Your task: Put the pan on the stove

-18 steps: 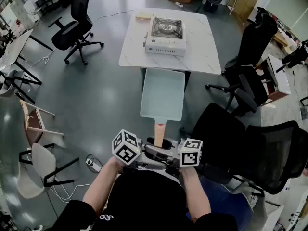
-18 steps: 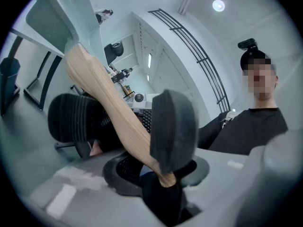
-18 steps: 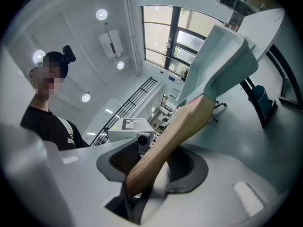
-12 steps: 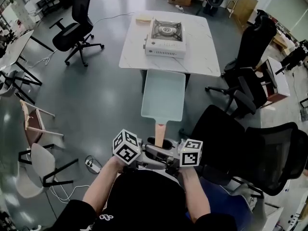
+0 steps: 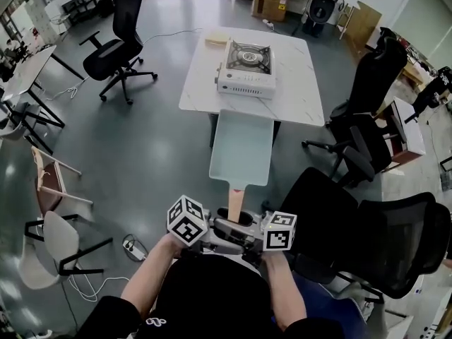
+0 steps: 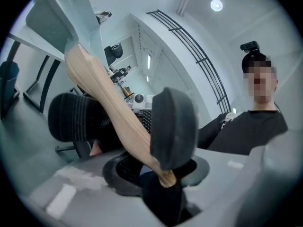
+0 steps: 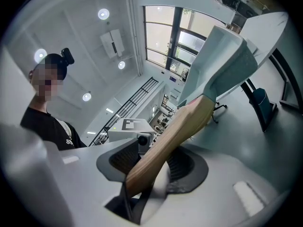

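Head view hides both grippers' jaws beneath the handle (image 5: 234,202); gripper views show left gripper (image 6: 124,122) and right gripper (image 7: 156,162) each clamped on it, pan (image 5: 241,149) cut off there; pan hangs by the table's (image 5: 300,94) near edge; stove (image 5: 246,68) has drawn slightly nearer.

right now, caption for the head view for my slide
Left gripper and right gripper hold the pan by its wooden handle, short of the stove.
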`<action>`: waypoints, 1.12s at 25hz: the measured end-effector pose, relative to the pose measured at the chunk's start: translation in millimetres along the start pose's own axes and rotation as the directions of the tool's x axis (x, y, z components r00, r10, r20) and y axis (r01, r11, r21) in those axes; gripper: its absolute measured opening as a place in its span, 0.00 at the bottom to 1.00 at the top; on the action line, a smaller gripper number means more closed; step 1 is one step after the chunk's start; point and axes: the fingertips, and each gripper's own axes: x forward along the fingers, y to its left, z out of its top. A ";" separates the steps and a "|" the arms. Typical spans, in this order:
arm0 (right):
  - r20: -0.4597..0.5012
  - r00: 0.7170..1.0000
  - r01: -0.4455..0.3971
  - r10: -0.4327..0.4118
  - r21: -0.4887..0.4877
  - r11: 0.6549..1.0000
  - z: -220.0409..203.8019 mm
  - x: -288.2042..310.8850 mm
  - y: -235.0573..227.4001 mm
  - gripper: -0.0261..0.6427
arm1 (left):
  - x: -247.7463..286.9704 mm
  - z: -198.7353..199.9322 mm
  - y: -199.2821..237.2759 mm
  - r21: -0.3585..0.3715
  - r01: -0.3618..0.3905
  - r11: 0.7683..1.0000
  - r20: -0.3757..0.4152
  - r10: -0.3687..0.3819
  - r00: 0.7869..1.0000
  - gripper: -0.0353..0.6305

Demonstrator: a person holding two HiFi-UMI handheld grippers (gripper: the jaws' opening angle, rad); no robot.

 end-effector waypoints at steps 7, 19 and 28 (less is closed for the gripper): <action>-0.004 1.000 -0.003 0.003 -0.003 1.000 3.0 -2.1 0.0 0.32 | 1.3 3.8 0.2 0.004 -0.003 1.000 0.006 0.003 1.000 0.30; -0.007 1.000 0.004 -0.004 0.002 1.000 11.5 -2.6 -6.7 0.32 | 0.5 12.8 5.7 0.002 0.003 1.000 0.007 -0.003 1.000 0.30; 0.006 1.000 0.010 -0.010 0.012 1.000 34.8 1.7 -29.1 0.32 | -10.0 35.3 24.6 -0.007 0.020 1.000 0.009 -0.020 1.000 0.30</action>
